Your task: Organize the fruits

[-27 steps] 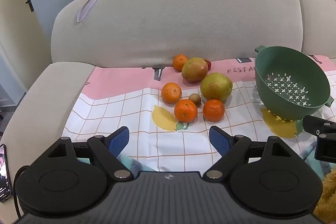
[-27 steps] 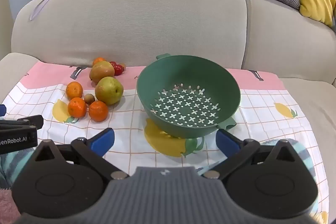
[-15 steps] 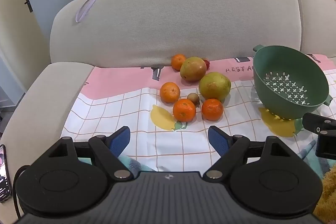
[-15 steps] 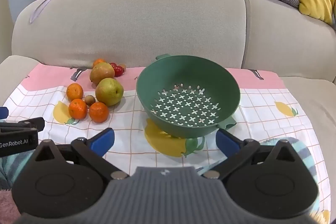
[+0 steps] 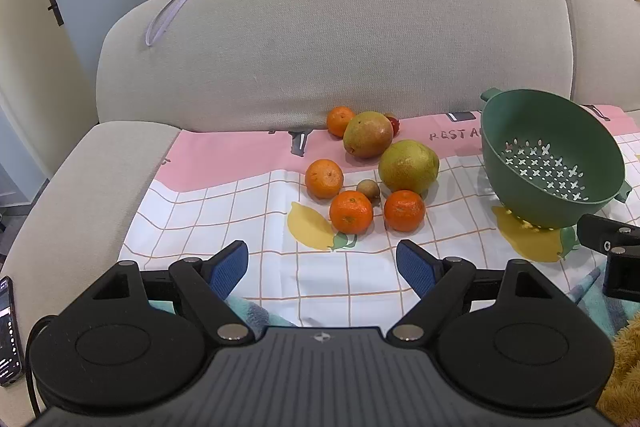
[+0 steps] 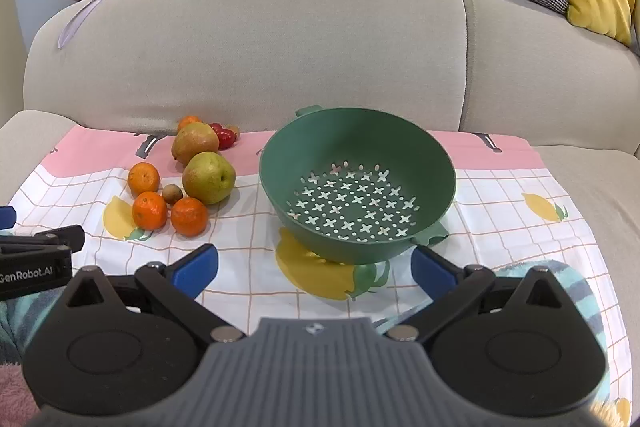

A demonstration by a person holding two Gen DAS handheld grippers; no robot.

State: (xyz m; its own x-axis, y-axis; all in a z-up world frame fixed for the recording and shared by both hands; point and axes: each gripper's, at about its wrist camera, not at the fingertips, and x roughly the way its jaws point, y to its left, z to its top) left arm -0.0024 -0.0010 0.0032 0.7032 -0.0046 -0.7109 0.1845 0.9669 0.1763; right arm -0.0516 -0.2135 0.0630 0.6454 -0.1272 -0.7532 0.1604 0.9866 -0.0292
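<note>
While both tools hang over the near edge of the checked cloth point(image 5: 224, 211) spread on the sofa point(image 5: 320, 39) seat, neither holds anything. Left gripper point(image 5: 322, 263): jaws spread wide, nothing between the blue pads, aimed down toward the fruit cluster ahead. Cluster, left to right in the left wrist view: one mandarin point(image 5: 324, 178) at the left; a second mandarin point(image 5: 351, 211) nearer the camera; a small brown fruit point(image 5: 368, 189) between them; a third mandarin point(image 5: 404, 210); behind it a green pear point(image 5: 408, 167), long axis lying roughly crosswise; a reddish pear point(image 5: 368, 134) farther back, with a fourth mandarin point(image 5: 340, 121) and cherry tomatoes point(image 6: 224, 135) against the backrest. Green colander point(image 6: 356, 183): right of the fruit, apart from it, tilted with its mouth toward the camera, holding no fruit. Right gripper point(image 6: 314, 267): jaws fully apart, empty, just before the colander.
</note>
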